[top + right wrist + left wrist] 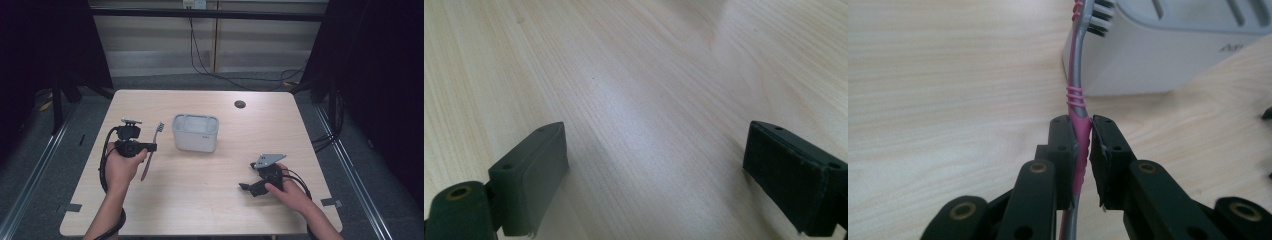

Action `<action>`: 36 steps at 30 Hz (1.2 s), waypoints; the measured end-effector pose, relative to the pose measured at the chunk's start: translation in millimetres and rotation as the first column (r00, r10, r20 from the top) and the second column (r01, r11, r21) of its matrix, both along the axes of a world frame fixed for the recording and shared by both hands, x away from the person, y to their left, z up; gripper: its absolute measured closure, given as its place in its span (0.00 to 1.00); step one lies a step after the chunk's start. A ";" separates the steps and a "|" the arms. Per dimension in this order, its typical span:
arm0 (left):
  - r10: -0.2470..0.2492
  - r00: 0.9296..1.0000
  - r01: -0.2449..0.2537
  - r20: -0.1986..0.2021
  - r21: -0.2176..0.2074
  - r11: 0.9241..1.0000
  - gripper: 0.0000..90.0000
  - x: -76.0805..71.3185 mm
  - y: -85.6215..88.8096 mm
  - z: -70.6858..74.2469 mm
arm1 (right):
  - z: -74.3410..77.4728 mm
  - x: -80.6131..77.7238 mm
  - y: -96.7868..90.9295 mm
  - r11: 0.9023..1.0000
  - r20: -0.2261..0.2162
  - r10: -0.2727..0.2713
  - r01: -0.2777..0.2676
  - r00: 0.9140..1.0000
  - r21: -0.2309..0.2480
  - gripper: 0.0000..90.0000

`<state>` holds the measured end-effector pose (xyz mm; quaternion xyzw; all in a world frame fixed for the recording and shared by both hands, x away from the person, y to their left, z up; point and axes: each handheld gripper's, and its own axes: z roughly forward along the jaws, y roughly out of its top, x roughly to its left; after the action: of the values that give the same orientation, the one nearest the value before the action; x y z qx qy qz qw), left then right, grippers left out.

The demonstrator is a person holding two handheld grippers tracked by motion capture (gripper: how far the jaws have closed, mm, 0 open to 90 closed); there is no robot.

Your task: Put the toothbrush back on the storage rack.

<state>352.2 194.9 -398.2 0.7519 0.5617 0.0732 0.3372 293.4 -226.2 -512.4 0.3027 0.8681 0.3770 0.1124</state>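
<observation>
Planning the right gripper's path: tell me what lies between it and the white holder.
Bare table separates the right gripper from the white holder, per the high view.

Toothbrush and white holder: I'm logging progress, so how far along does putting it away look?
Done: the left gripper is shut on the toothbrush at its pink handle. In hand: the brush sits just left of the white holder, bristles toward it, not inside. Left: likely placing it in a slot on top. The right gripper rests open on the table.

Pink and grey toothbrush [1079, 107] with white and dark bristles. White holder [195, 132] on pale wood-grain table [210, 200]. Black grippers [1082, 131].
</observation>
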 end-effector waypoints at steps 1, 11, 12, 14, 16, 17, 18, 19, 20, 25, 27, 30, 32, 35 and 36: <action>0.000 1.000 0.000 0.017 -0.008 1.000 0.89 0.3 0.9 2.3 | 0.2 -0.3 0.0 1.000 -0.004 -0.003 0.003 1.000 -0.001 0.11; 0.040 0.993 -0.034 0.110 -0.054 0.998 0.89 1.0 1.2 13.1 | 0.2 -0.3 0.1 1.000 -0.004 -0.003 0.003 1.000 -0.001 0.11; 0.045 0.992 -0.038 0.118 -0.059 0.998 0.89 1.0 0.5 13.8 | 0.2 -0.3 0.1 1.000 -0.004 -0.003 0.003 1.000 -0.001 0.11; 0.048 0.991 -0.041 0.126 -0.061 0.997 0.89 1.4 -0.7 14.9 | 0.1 -0.3 0.0 1.000 -0.003 -0.002 0.002 1.000 -0.001 0.11; 0.055 0.988 -0.046 0.143 -0.065 0.997 0.89 2.1 -1.4 16.0 | 0.2 -0.3 0.1 1.000 -0.004 -0.003 0.003 1.000 -0.001 0.11; 0.053 0.987 -0.043 0.150 -0.068 0.997 0.89 2.9 -2.2 16.9 | 0.2 -0.3 0.1 1.000 -0.004 -0.003 0.003 1.000 -0.001 0.11; 0.053 0.987 -0.043 0.150 -0.068 0.997 0.89 2.9 -2.2 16.9 | 0.2 -0.3 0.1 1.000 -0.004 -0.003 0.003 1.000 -0.001 0.11; 0.050 0.986 -0.039 0.160 -0.072 0.997 0.89 3.8 -4.3 17.7 | 0.1 -0.3 0.1 1.000 -0.003 -0.002 0.002 1.000 -0.001 0.11; 0.050 0.986 -0.039 0.160 -0.072 0.997 0.89 3.8 -4.3 17.7 | 0.1 -0.3 0.1 1.000 -0.003 -0.002 0.002 1.000 -0.001 0.11; 0.045 0.983 -0.030 0.180 -0.083 0.996 0.89 6.7 -10.0 19.2 | 0.1 -0.3 0.1 1.000 -0.003 -0.002 0.002 1.000 -0.001 0.11; 0.051 0.980 -0.031 0.194 -0.103 0.994 0.89 7.3 -12.8 20.4 | 0.2 -0.3 0.1 1.000 -0.004 -0.003 0.003 1.000 -0.001 0.11; 0.048 0.977 -0.026 0.209 -0.105 0.994 0.89 8.3 -16.2 21.9 | 0.2 -0.3 0.1 1.000 -0.004 -0.003 0.003 1.000 -0.001 0.11; 0.051 0.975 -0.029 0.214 -0.108 0.994 0.89 8.6 -17.4 22.6 | 0.2 -0.3 0.1 1.000 -0.004 -0.003 0.003 1.000 -0.001 0.11; 0.056 0.970 -0.029 0.235 -0.114 0.993 0.89 10.4 -21.5 25.5 | 0.1 -0.3 0.1 1.000 -0.003 -0.002 0.002 1.000 -0.001 0.11; 0.056 0.970 -0.029 0.235 -0.114 0.993 0.89 10.4 -21.5 25.5 | 0.1 -0.3 0.1 1.000 -0.003 -0.002 0.002 1.000 -0.001 0.11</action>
<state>362.7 173.3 -372.7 0.7059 0.5363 0.1390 0.4414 293.1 -226.1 -512.3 0.3043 0.8681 0.3760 0.1116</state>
